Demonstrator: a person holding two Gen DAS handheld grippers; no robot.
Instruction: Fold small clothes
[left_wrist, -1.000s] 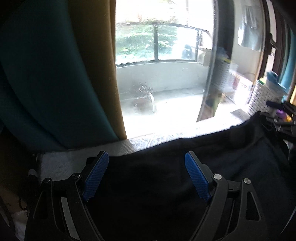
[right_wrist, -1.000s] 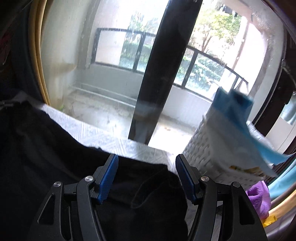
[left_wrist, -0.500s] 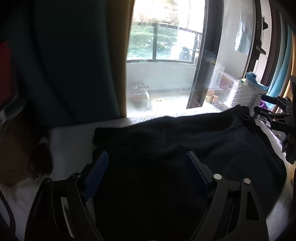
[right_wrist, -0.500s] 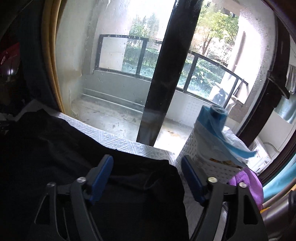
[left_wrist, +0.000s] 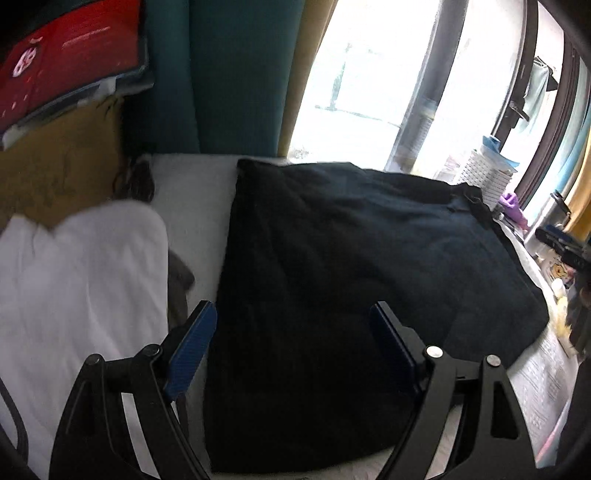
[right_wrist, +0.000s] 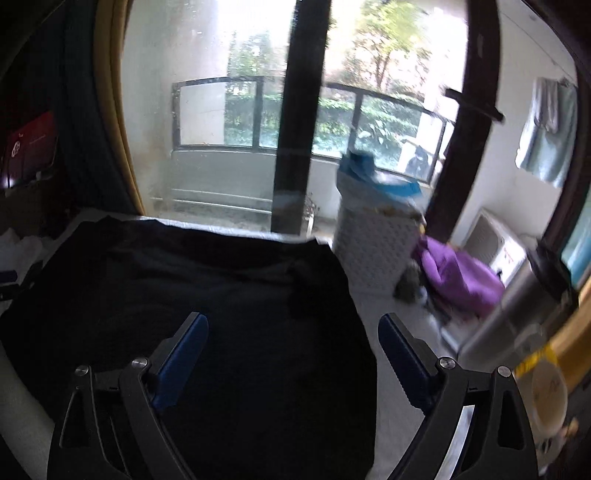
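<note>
A black garment (left_wrist: 354, 280) lies spread flat on a tabletop (left_wrist: 192, 206) covered with a white, faintly patterned cloth, set right against a large window. In the left wrist view the garment fills the middle of the surface, its far edge running along the window side and its near edge reaching under the camera. The left tongs (left_wrist: 291, 328) hover above its near left part with the jaws spread wide; nothing is between the blue pads (left_wrist: 192, 339), and they do not touch the cloth. Left of the garment lies a white piece of clothing (left_wrist: 81, 280), blurred, with something grey just beside it that is probably another small garment, though the view is too soft to be sure. Behind these stand a brown cardboard box (left_wrist: 55, 177) and a red package (left_wrist: 70, 59), with a teal curtain (left_wrist: 236, 74) beyond.

In the right wrist view the right tongs (right_wrist: 291, 347) hang over the garment's right portion. Their jaws have just been opening and now stand wide apart, with no fabric pinched between them; the left pad sits over the black cloth and the right pad over bare tabletop past the garment's edge. Beyond that edge stands a white woven basket (right_wrist: 369, 251) topped with something blue, and just beside it a purple cloth (right_wrist: 458, 273) lies bunched. A pale blue towel (right_wrist: 550, 129) hangs on the wall at far right. The right tongs also appear at the right edge of the left wrist view, small and dark.
</note>
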